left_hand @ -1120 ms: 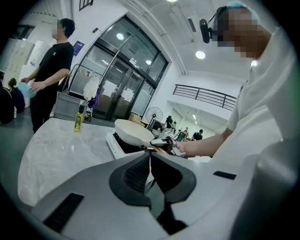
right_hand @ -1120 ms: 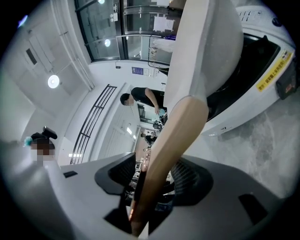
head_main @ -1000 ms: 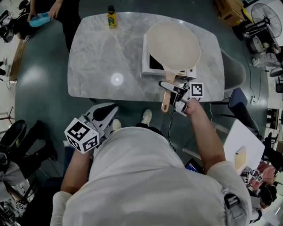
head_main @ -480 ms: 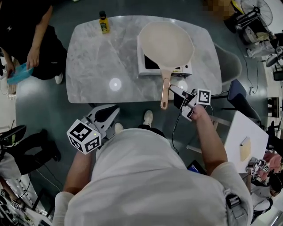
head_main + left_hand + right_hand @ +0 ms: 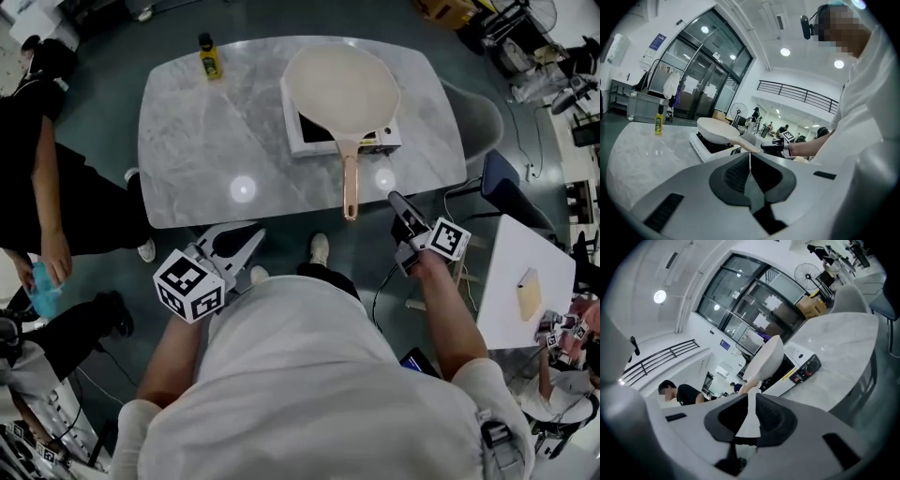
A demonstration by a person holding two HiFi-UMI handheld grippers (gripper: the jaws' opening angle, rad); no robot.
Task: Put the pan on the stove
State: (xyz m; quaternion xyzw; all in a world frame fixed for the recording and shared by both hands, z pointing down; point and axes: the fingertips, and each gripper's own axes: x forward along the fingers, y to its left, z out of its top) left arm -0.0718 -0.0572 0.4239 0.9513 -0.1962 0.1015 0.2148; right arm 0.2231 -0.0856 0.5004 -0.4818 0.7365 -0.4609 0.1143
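Sitting on the portable stove (image 5: 298,142), the cream pan (image 5: 342,82) covered most of the stove's top, at the far right of the marble table (image 5: 206,141). Its tan handle (image 5: 350,187) stuck out past the table's near edge toward the person. Right gripper (image 5: 397,201) was off the table, near the handle's end, not touching it. Its jaws had just been closing, pads met, nothing between them. Left gripper (image 5: 254,238) was below the near table edge, jaws together, empty. Yellow bottle (image 5: 209,58) stood at the far-left corner, well apart from the stove. Bystander in black (image 5: 37,169) stood left of the table.
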